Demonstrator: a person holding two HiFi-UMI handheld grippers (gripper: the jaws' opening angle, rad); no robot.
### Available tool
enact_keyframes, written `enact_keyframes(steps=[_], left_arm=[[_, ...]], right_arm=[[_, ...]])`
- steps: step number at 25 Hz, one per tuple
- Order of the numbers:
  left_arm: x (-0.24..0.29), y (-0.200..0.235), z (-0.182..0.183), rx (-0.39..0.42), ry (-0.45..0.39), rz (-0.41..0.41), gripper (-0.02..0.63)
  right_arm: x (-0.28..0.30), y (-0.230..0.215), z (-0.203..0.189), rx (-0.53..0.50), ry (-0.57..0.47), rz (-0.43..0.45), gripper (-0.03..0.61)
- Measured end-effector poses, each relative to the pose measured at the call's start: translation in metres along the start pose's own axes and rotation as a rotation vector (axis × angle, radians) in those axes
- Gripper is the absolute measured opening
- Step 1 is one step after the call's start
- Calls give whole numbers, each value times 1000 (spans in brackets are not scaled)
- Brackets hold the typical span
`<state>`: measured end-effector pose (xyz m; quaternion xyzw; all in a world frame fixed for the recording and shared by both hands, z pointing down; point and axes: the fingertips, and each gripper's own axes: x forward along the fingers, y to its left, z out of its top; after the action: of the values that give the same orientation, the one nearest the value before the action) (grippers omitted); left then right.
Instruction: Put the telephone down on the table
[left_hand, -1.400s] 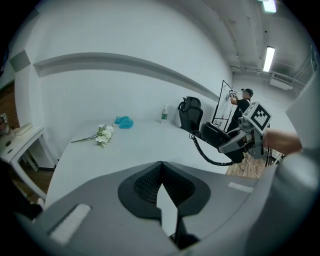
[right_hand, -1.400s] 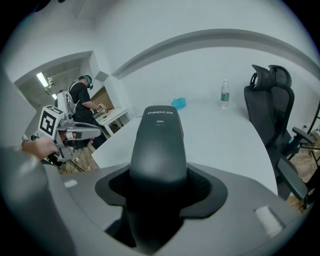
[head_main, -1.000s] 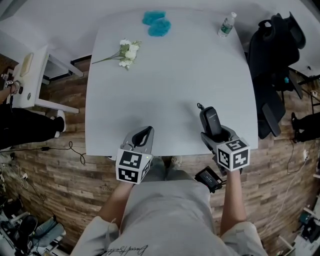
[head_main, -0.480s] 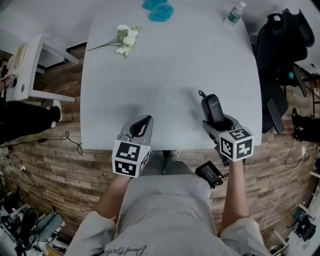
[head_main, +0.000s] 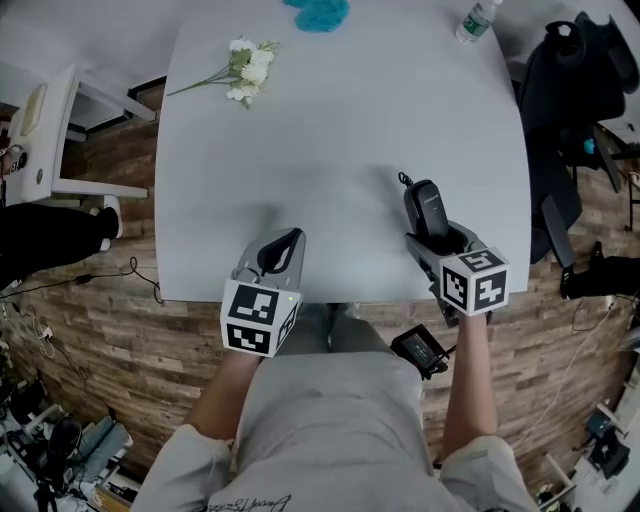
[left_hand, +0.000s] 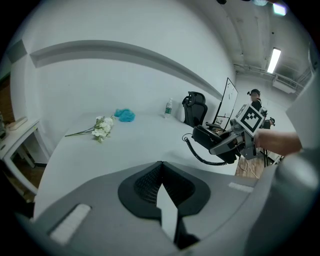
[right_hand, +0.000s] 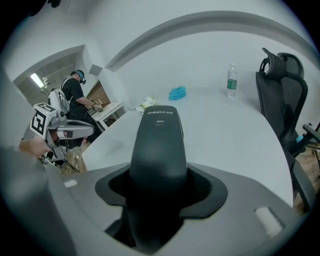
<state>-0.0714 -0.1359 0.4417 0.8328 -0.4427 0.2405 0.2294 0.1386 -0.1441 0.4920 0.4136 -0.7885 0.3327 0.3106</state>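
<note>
Right claw (head_main: 438, 240) farther over matte table (head_main: 340, 140), clamping smooth curved black telephone (head_main: 424, 205)

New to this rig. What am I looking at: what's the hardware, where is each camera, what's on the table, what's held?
There is no robot here: a person holds a two-jaw gripper in each hand, and the cubes with square markers are part of the grippers. The head view looks down from a camera on the person's head. The other two views come from cameras riding on each gripper, looking along its jaws.

The left gripper is shut and empty. The right gripper is closed on a black telephone handset, held over the near edge of the white table with its coiled cord trailing.

Further back on the table are white flowers, something blue and fluffy and a water bottle.
</note>
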Motion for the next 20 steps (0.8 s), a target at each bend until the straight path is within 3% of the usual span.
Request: enact_keyframes(steps=[20], left_arm=[[32,13,-10,-35,9,-7,17]], right_arm=[[25,-22,-3,25,30,-25,278]])
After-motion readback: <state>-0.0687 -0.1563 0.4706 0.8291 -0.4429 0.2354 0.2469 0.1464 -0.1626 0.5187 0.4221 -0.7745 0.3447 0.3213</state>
